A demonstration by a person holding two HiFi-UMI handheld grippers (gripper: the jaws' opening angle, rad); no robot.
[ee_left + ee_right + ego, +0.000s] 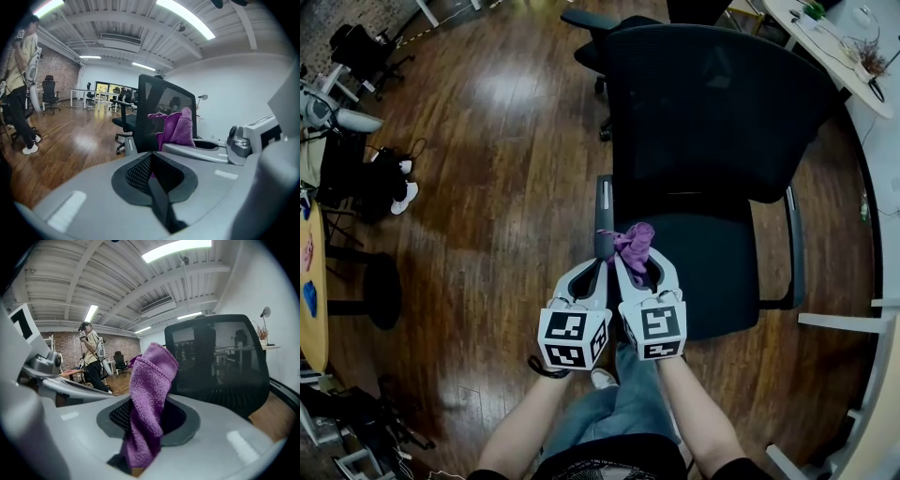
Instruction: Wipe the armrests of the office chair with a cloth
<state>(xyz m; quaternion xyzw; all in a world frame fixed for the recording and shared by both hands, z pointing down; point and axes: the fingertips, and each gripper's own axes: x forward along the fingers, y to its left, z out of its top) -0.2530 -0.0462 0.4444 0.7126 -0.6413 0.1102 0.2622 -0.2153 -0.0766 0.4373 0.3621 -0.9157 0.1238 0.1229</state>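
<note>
Big room with a brown wood floor (487, 141) and a black office chair (712, 103) on it. In the right gripper (643, 265), a purple cloth (635, 246), pinched tight between the two jaws and poking up past the tips (soft and bunched), right over the close end of the near armrest (603, 202), touching it or not, hard to tell. Just beside, the left gripper (592, 272), jaws pressed together with nothing in them, and the far armrest (794, 234) well apart across the seat.
</note>
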